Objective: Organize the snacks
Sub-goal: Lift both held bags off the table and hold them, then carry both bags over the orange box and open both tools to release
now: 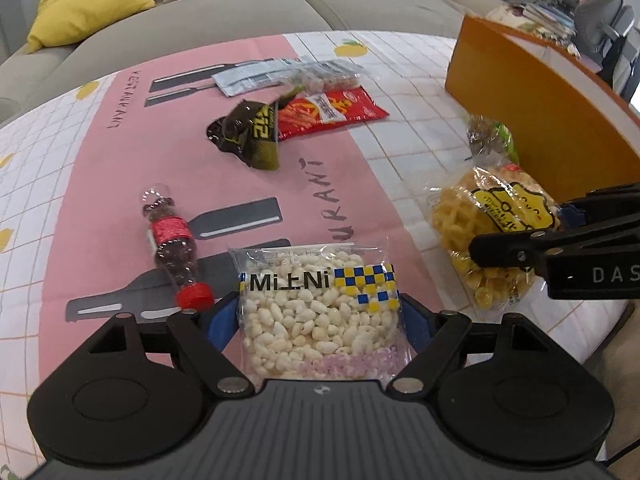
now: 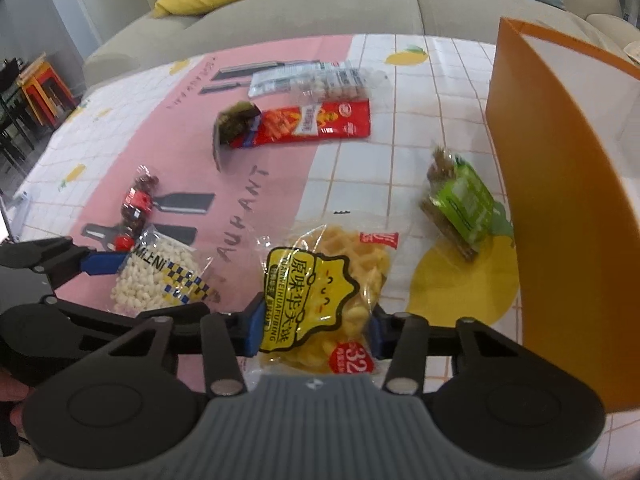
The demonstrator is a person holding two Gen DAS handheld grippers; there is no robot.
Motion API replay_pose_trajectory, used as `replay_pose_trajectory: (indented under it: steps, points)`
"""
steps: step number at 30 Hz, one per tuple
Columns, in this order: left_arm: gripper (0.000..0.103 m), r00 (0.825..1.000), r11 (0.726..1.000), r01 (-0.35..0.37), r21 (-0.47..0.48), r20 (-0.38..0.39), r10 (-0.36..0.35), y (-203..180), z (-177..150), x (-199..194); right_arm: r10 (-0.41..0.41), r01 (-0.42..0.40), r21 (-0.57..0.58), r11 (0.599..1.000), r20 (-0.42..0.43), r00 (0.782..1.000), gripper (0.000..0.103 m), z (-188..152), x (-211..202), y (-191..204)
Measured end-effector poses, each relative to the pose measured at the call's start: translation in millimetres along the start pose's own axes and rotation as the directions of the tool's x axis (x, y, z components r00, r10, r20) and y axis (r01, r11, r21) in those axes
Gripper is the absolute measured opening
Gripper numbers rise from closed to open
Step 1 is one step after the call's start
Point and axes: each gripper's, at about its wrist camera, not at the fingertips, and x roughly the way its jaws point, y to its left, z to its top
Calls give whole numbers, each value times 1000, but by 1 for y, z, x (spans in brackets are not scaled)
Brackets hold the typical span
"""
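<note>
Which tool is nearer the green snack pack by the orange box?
Right. The right tool straddles the yellow waffle bag, just short of the green snack pack. The left tool is further off, around the puffed-rice bag.

Both wrist views close, angled down at table (image 1: 400, 148); share snack spread, sofa (image 2: 320, 8).

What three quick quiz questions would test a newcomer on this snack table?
1. True or false: the red-capped bottle stands upright.
2. Which packet sits between the fingers of the right gripper? A puffed rice bag; B yellow waffle snack bag; C red packet.
3. What colour is the box beside the green packet?
Key: 1 false, it lies on its side; 2 B; 3 orange.
</note>
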Motion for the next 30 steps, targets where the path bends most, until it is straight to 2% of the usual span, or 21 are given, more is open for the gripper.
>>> replay_pose_trajectory:
  steps: [8,11,18,21,25,30]
  points:
    - [94,999,996,47,-76,13,-46,6,17,-36,-8,12,-53,998,69,998,45,14,-37,10]
    - [94,997,995,68,-70,28,-67,1,31,-53,7,-2,-58,998,78,997,45,20,-54,7]
    - [94,988,990,136,30,65,-138,-35,69,-84,34,-31,-31,999,92,995,45,32,-97,-20]
    - [94,978,980,181,82,94,-189,-58,93,-93,27,-26,-10,1000,109,994,45,38,-120,-41]
    - [94,963,958,222,181,114,-244,-94,125,-97,-23,24,-10,1000,114,993,45,48,-146,-74]
    - [94,937,911,307,275,78,-340,-142,166,-88,-133,137,-51,989,70,989,45,59,-163,-117]
